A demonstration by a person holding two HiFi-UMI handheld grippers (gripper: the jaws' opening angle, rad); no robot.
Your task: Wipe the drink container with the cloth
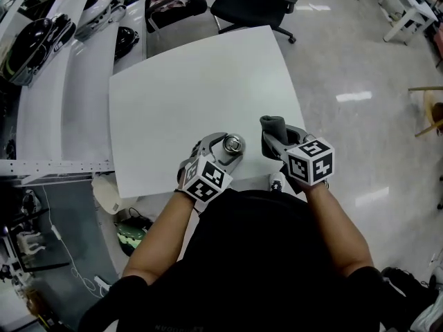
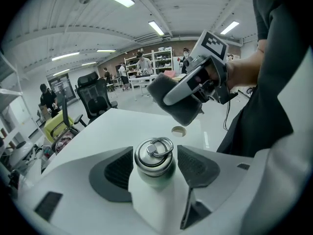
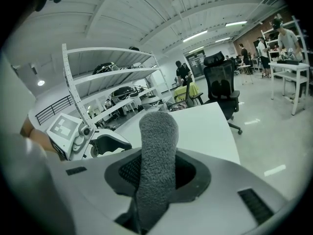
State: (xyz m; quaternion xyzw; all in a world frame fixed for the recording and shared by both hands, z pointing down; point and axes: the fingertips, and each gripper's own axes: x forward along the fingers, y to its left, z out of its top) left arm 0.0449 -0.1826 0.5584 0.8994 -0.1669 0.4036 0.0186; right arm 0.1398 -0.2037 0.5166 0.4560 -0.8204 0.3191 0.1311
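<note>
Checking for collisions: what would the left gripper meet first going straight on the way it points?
Probably the drink container, standing between the left gripper's open fingers, with the table beyond.

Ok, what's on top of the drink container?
A steel cap with a loop handle folded flat tops the drink container. Its base is hidden behind the left gripper.

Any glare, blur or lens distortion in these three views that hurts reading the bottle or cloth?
Head view: even light, sharp; bright reflections on the floor, none on the white table. Left gripper view: strong fisheye bending, dark corners; steel-capped bottle sharp. Right gripper view: same bending; grey cloth crisp.
</note>
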